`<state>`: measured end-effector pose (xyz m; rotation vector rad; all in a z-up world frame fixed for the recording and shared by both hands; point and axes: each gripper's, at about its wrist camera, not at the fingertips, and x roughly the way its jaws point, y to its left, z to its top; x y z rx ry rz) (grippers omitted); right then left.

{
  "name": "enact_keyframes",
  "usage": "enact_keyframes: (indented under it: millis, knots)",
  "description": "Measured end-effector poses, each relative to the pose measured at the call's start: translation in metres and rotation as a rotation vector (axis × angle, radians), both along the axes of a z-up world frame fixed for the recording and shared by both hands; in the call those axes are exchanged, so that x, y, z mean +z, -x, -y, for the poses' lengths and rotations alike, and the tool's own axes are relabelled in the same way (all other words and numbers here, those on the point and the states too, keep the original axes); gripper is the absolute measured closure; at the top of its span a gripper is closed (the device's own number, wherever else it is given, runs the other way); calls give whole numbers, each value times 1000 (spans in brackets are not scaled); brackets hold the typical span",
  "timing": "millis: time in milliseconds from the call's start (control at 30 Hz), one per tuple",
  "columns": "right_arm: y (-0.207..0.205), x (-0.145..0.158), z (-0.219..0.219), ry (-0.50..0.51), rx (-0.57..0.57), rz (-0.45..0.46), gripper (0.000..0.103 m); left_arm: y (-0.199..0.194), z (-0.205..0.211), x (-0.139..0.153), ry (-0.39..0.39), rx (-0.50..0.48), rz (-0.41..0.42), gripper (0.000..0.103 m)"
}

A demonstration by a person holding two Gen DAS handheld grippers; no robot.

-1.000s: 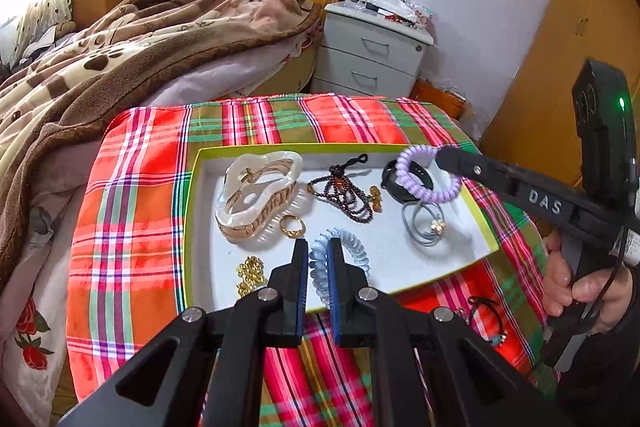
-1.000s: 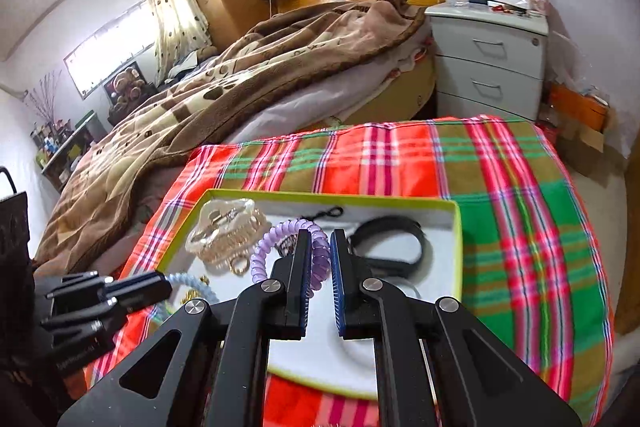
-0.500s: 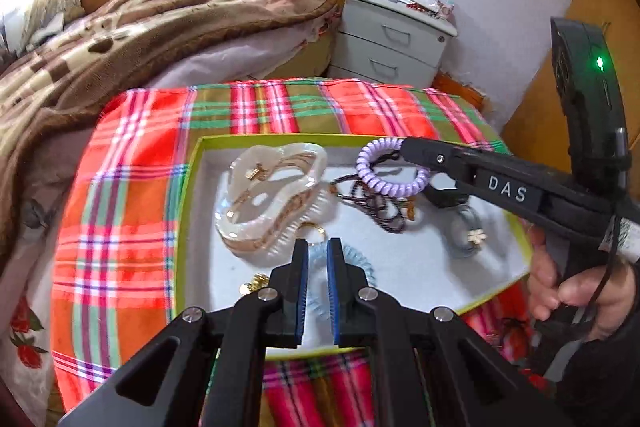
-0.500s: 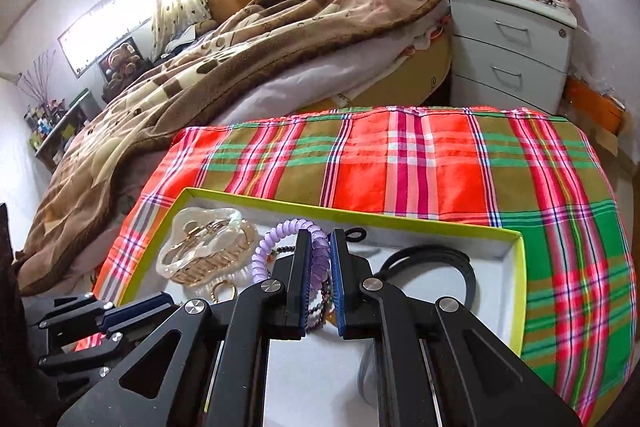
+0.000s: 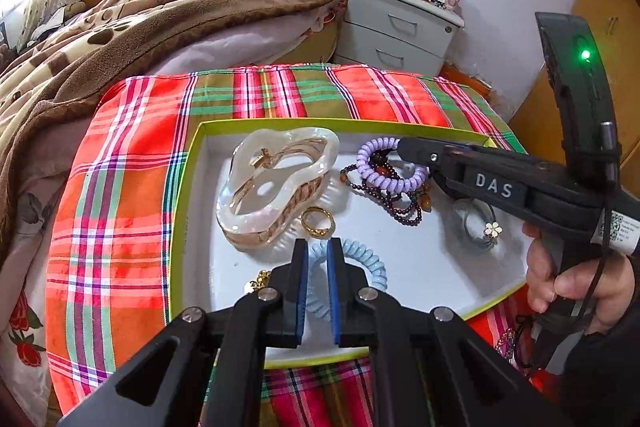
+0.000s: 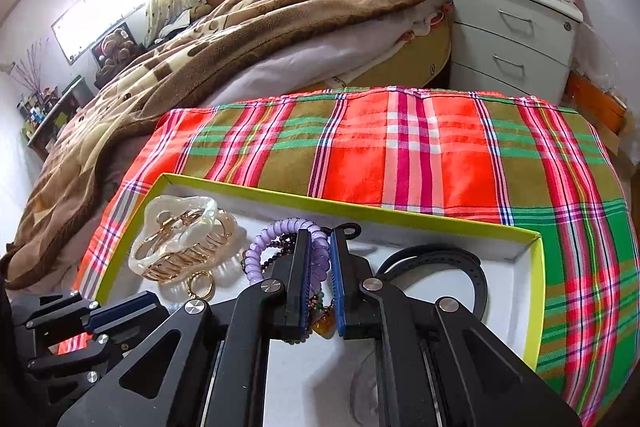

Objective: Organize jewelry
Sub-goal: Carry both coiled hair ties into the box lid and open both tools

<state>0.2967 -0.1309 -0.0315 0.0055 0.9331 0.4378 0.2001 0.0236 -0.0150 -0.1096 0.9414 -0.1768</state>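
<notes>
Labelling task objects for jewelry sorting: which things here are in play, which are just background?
In play: tray, purple coil tie in right gripper, blue coil tie in left gripper, hair claw, gold ring, bead bracelet.
Background: blanket, nightstand, plaid cloth.

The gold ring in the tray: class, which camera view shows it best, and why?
The left wrist view: the gold ring lies whole and unobstructed beside the pearly hair claw. In the right wrist view it sits small and low, partly cut off by the left gripper.
</notes>
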Motion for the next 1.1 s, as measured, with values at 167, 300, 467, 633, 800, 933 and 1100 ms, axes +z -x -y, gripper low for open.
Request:
enact_keyframes:
  millis: [167,300,467,633,800,933,1100]
  knots:
    - [-1,-2,-2,26,-5,10,93,1,1,1,-7,3,3,93]
    - [-1,-1,-2,34,-13,16,93,1,0,1,-13,14,-1,92]
    - [-1,0,-1,32,-20,20,91,1,-1,1,-5,11,-5,84]
    - [1,2,-2,30,-18,28,88,2,0,1,-7,11,-7,77]
    - [4,5,-1,13,-23,32,84,5,0,3,-7,16,-4,72]
    - [8,8,-1,7,-19,42,84,9,0,6,-8,17,6,70]
    - [18,15,2,-16,-23,59,84,16,1,11,-8,19,21,65]
